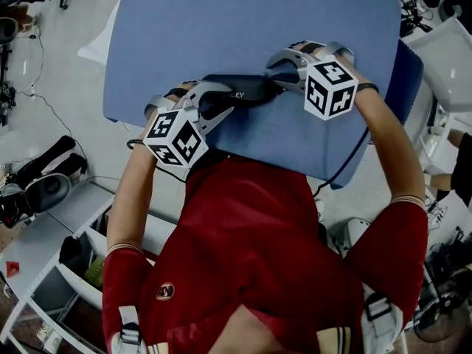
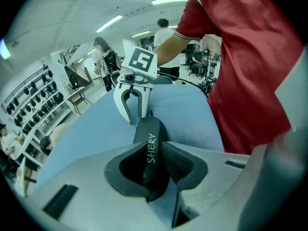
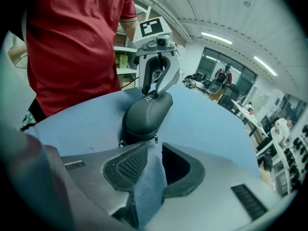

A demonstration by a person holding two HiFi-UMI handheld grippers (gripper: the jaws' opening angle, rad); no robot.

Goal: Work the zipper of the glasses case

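A black zip-up glasses case [image 1: 243, 88] marked SHERY lies on the blue table [image 1: 221, 21], near its front edge. My left gripper [image 1: 214, 102] is shut on the case's left end; in the left gripper view both pads press its sides [image 2: 147, 129]. My right gripper [image 1: 274, 76] sits at the case's right end. In the right gripper view its jaws stand apart over bare blue table, with the case [image 3: 144, 112] just beyond their tips. A small zipper pull [image 3: 156, 137] hangs at that near end, outside the pads. Each gripper shows in the other's view: the right gripper [image 2: 137, 117] and the left gripper [image 3: 155, 91].
The table's front edge runs close to the person's red shirt [image 1: 251, 227]. A white shelf unit [image 1: 51, 249] and black bags [image 1: 40, 175] stand on the floor at the left. White equipment [image 1: 450, 57] is at the right. People stand far behind in both gripper views.
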